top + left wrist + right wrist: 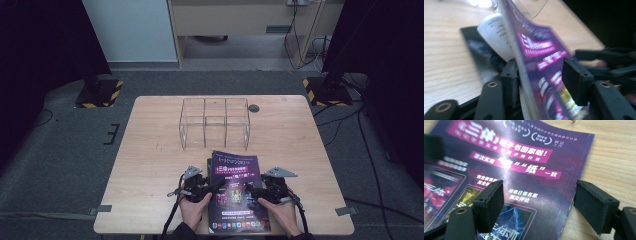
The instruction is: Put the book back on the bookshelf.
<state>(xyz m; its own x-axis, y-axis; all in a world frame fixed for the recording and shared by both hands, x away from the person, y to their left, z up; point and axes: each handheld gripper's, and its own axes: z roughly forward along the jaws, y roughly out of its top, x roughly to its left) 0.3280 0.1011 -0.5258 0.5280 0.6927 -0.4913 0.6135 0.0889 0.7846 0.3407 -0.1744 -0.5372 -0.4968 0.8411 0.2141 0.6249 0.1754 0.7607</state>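
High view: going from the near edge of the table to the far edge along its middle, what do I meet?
Purple magazine, held between the two hand-held grippers → clear three-compartment acrylic box → bare wooden table up to its far edge.

On your desk (150, 150), a pale wooden top, a clear acrylic organizer (215, 122) stands toward the far side, near the middle. You can see it is split into three compartments side by side, with see-through walls. Just to its right, close to the far edge, a small dark round grommet (254, 108) sits in the desk surface. Grey tape tabs (104, 208) mark the near corners of the desk. Beyond the desk, on the grey carpet (65, 140), two dark stand bases with yellow-and-black hazard stripes (100, 92) rest well apart, left and right. Black cables (345, 120) trail over the floor on your right.
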